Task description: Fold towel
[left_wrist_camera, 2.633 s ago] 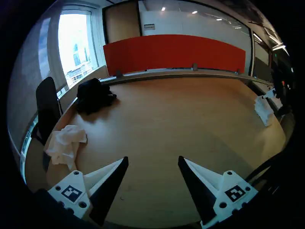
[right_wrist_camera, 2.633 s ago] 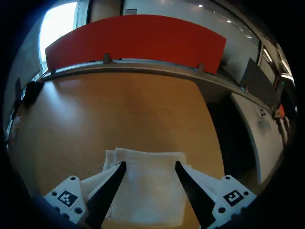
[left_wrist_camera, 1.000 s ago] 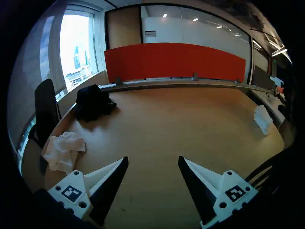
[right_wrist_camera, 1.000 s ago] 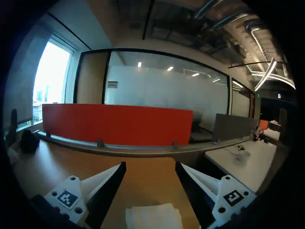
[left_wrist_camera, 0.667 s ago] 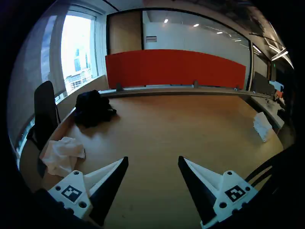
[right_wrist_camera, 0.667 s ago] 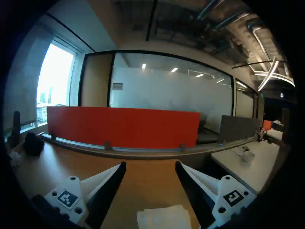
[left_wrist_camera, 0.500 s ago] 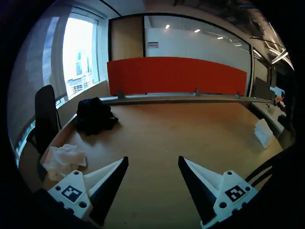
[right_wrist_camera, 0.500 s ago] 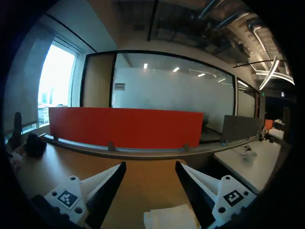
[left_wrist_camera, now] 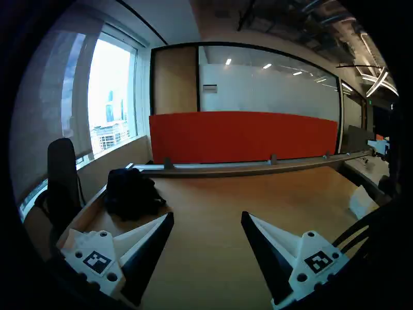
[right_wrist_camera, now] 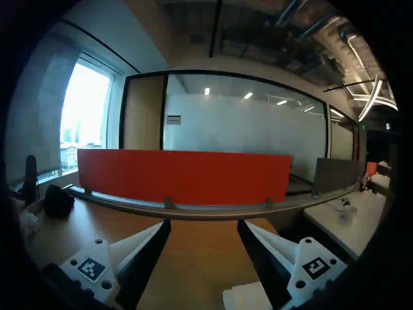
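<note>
In the left gripper view, the left gripper (left_wrist_camera: 206,214) was released: its two white fingers with black inner faces stood wide apart at the bottom of the frame, with nothing between them. Ahead of them lay the smooth, light-brown wooden tabletop (left_wrist_camera: 222,217), with bare room for moving through the centre of the frame. Its far edge was closed by a grey metal rail (left_wrist_camera: 232,168) carrying a flat red rectangular partition panel (left_wrist_camera: 242,137). A soft, lumpy black bag (left_wrist_camera: 129,194) sat at centre left near the table's left edge, with a black chair back (left_wrist_camera: 62,175) beyond that edge. A bright window (left_wrist_camera: 111,116) occupied the upper left. The folded white towel (left_wrist_camera: 361,201) lay at the far right of the frame, close to the table's right edge and well apart from the bag.

In the right gripper view, the right gripper (right_wrist_camera: 203,222) was likewise released, with its fingers spread. The folded white towel (right_wrist_camera: 247,298) lay flat on the tabletop (right_wrist_camera: 201,258) at the bottom of the frame, in the gap and close to the right-hand finger. No grip on it was visible. A crumpled white cloth (right_wrist_camera: 28,222) and the black bag (right_wrist_camera: 57,201) sat at the left edge. A white neighbouring desk (right_wrist_camera: 340,222) stood at the right, across a gap.
</note>
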